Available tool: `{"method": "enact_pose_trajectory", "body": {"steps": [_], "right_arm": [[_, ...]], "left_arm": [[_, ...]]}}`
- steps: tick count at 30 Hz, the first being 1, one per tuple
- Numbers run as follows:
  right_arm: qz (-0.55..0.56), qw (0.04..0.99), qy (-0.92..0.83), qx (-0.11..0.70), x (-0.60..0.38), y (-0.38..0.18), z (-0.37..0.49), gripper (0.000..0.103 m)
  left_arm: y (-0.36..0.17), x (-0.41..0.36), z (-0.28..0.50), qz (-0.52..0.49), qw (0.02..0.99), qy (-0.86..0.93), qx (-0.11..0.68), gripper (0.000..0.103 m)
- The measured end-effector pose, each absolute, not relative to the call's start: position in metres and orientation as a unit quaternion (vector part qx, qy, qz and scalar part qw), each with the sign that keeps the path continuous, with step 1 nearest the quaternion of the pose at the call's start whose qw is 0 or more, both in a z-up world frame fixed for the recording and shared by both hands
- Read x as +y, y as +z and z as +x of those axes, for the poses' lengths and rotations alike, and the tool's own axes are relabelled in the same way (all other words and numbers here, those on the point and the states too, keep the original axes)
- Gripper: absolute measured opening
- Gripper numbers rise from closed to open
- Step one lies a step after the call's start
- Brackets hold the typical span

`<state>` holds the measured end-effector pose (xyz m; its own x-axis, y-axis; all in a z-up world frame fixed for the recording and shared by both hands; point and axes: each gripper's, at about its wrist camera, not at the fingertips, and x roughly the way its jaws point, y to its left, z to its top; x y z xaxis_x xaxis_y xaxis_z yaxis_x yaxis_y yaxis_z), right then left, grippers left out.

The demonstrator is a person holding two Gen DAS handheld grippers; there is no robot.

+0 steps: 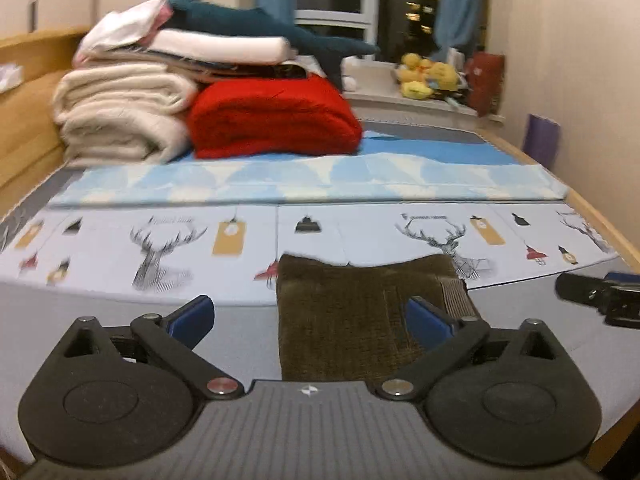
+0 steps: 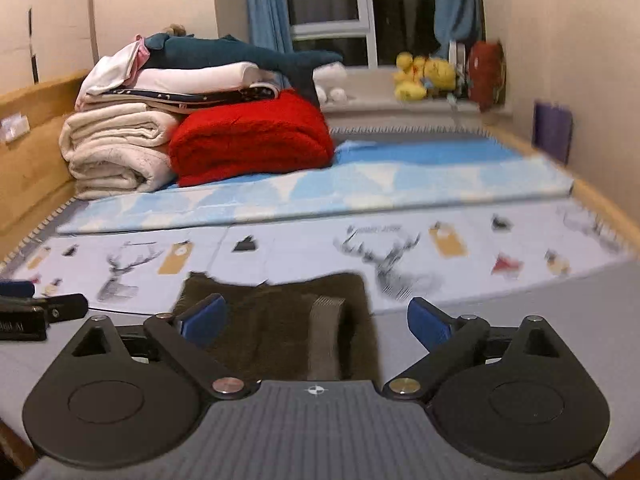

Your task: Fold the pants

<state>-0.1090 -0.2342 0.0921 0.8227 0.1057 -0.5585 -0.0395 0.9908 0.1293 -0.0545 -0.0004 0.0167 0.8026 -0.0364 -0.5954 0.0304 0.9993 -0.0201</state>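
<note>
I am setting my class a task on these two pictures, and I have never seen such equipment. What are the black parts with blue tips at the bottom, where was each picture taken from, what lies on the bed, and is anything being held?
No robot here: a person holds a two-finger gripper in each hand, each carrying a forward-looking camera. One picture looks along the left gripper, the other along the right gripper; each also shows the other gripper at its edge. The blue tips are the finger pads. Both grippers stand open and hold nothing. Below them, folded brown pants lie on a deer-print sheet. Further back are a blue mat, a red blanket, a stack of pale bedding and yellow plush toys on the windowsill.
</note>
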Motion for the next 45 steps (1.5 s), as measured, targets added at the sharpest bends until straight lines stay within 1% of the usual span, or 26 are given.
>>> {"method": "enact_pose_trajectory", "body": {"steps": [3,4,8,11,20,45], "right_arm": [[0.019,0.944,0.027,0.328,-0.221,0.083,-0.108,0.097],[0.010,0.942,0.026,0.334,-0.219,0.080,-0.105,0.097],[0.002,0.925,0.022,0.380,-0.215,0.062,-0.095,0.097],[0.011,0.916,0.021,0.401,-0.217,0.054,-0.092,0.097],[0.014,0.911,0.025,0.412,-0.212,0.047,-0.084,0.097],[-0.013,0.906,0.041,0.420,-0.193,0.043,-0.078,0.097]], "left_arm": [[-0.004,-0.008,-0.053,-0.033,0.922,-0.028,0.385,0.102],[-0.008,-0.009,-0.049,-0.038,0.916,-0.028,0.398,0.102],[-0.026,-0.013,-0.028,-0.014,0.902,-0.008,0.431,0.102],[-0.034,-0.012,-0.021,-0.030,0.890,-0.005,0.455,0.102],[-0.040,-0.030,-0.021,0.010,0.894,-0.018,0.448,0.102],[-0.040,-0.023,-0.019,-0.002,0.894,-0.016,0.448,0.102]]}}
